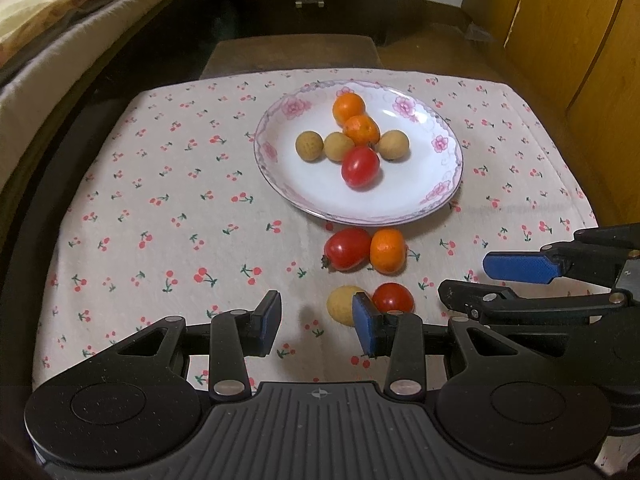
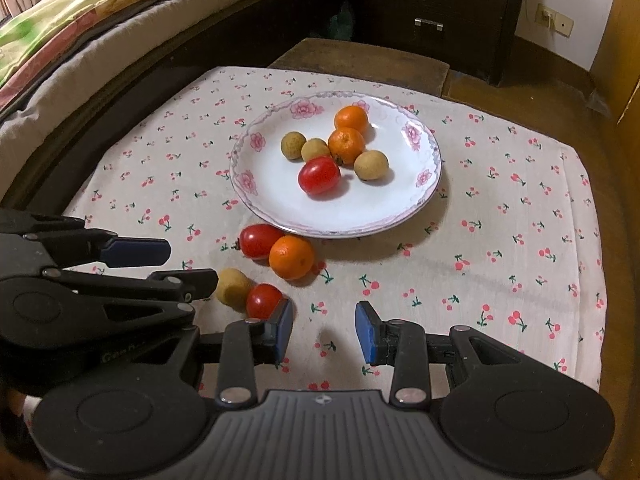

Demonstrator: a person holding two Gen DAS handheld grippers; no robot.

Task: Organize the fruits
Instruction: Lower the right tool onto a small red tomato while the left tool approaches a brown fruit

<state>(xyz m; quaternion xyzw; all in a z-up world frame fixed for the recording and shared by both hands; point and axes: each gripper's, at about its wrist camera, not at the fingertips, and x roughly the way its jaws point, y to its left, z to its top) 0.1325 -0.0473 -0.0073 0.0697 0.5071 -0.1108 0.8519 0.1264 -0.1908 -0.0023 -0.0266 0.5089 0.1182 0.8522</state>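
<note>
Four fruits lie loose on the cherry-print cloth just in front of the plate, which already bears six: a tomato touching a small orange; nearer, a pale longan beside a second tomato; all look light, round, apt to roll; the tomatoes seem smooth and thin-skinned, so a soft pinch across the middle suits them; the longan's shell seems firmer; the left gripper and right gripper both stand parted, holding nothing, over the cloth.
</note>
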